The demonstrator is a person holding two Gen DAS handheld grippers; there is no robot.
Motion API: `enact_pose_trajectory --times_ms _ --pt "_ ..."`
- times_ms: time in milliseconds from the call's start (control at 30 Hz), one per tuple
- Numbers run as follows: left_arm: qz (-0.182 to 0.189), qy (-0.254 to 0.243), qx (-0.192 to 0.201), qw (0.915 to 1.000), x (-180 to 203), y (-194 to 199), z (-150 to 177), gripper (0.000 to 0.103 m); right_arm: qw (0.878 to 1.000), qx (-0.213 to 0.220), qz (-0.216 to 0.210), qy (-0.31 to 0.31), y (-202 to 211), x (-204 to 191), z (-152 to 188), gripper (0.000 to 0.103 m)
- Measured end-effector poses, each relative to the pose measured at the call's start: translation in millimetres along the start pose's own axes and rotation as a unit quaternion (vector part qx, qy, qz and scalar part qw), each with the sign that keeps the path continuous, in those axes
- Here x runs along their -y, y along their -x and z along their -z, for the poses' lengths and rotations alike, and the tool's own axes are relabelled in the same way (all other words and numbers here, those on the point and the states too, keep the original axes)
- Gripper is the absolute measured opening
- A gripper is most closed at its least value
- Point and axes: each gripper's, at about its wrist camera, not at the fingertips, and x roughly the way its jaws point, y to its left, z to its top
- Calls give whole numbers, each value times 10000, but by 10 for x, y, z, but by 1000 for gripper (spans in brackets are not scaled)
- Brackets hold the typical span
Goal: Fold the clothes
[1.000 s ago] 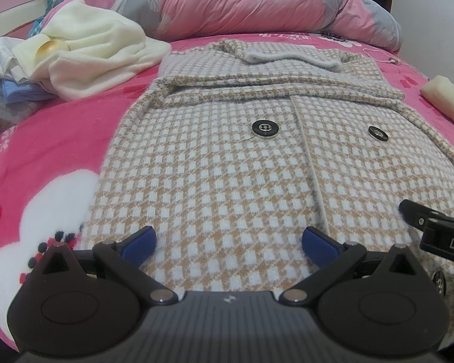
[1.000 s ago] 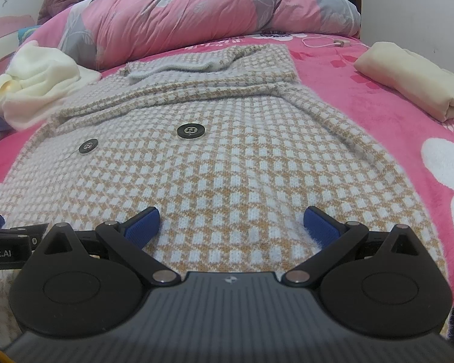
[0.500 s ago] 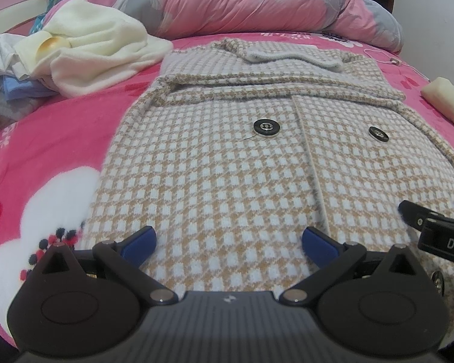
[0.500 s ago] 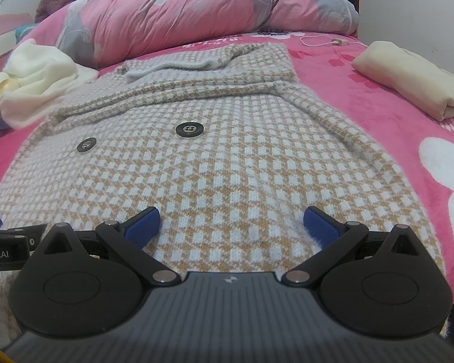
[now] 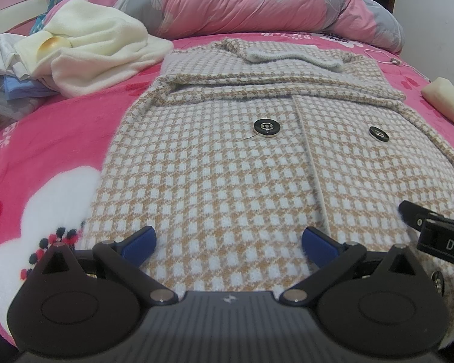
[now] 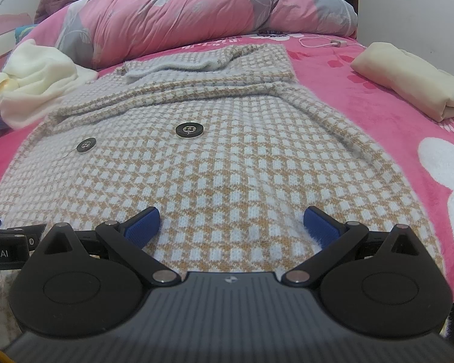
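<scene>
A tan-and-white checked knit cardigan [image 5: 227, 163] lies flat on the pink bed, sleeves folded across its chest, with black buttons [image 5: 267, 128]. It also fills the right wrist view [image 6: 227, 163]. My left gripper [image 5: 228, 242] is open, its blue pads low over the near hem on the left half. My right gripper [image 6: 231, 227] is open over the near hem on the right half. Each gripper's tip shows at the other view's edge [image 5: 432, 227].
A pink quilt [image 5: 257, 0] is rolled at the bed's head. A cream fleece pile [image 5: 90, 51] lies at the back left on other clothes. A folded cream garment [image 6: 408, 81] lies at the right. A white cable [image 6: 320, 42] lies near the quilt.
Both grippers have crept slightly forward and lower over the cardigan's hem. Both stay open. The cardigan has not moved.
</scene>
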Motion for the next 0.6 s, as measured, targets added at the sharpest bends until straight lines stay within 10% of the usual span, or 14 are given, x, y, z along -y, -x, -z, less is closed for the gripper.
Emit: enact_pose_trajectory --times_ms 600 --pt "-57 11 -23 10000 26 4 -1 103 10000 59 2 7 1 -7 22 102"
